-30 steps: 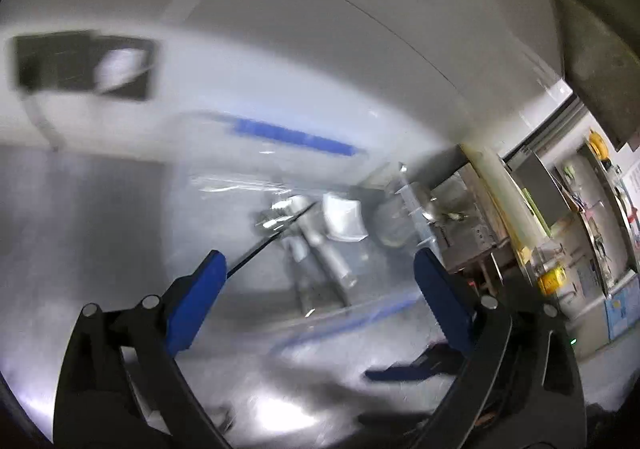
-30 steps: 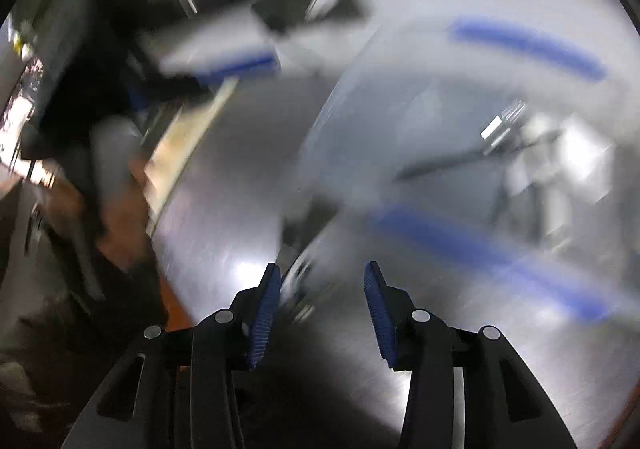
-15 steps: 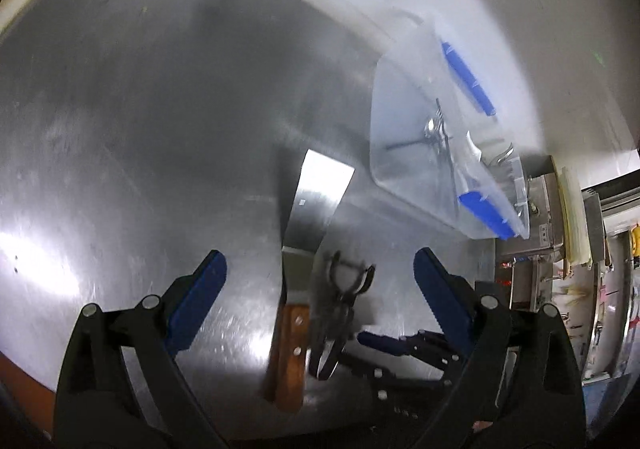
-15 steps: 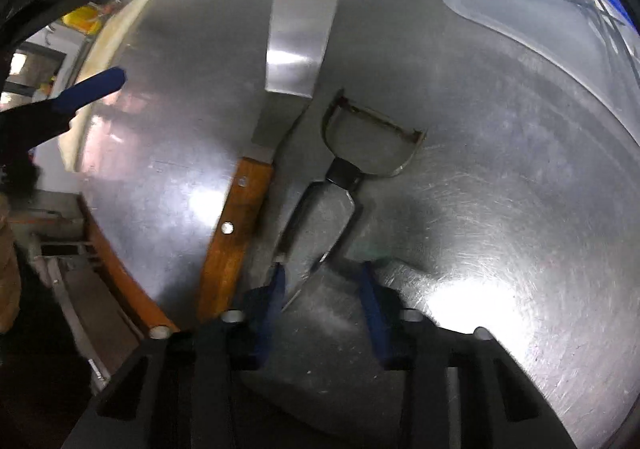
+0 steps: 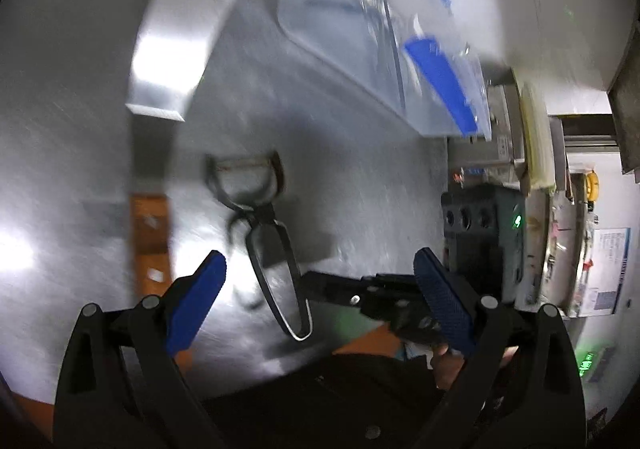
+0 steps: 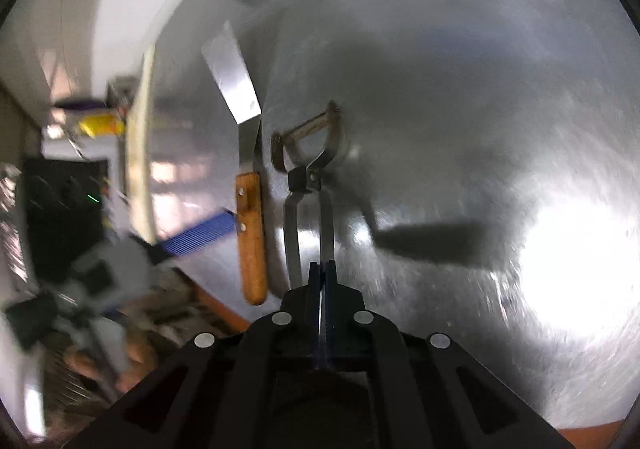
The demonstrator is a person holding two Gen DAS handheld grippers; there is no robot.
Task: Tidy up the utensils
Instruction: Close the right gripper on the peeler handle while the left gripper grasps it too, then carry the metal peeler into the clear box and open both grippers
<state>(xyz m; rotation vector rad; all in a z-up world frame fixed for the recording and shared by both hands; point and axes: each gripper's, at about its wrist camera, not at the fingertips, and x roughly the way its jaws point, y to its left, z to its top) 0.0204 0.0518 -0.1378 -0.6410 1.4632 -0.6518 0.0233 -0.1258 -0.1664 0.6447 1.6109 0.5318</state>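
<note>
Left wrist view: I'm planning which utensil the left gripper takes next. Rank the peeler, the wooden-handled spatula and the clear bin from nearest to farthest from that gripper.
1. peeler: between the left gripper's open fingers.
2. wooden-handled spatula: left side, stretching away.
3. clear bin: upper right, farthest back.

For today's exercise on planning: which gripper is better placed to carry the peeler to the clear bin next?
Right. The right gripper is shut on the peeler handle; the left gripper hangs open beside it, holding nothing.
</note>
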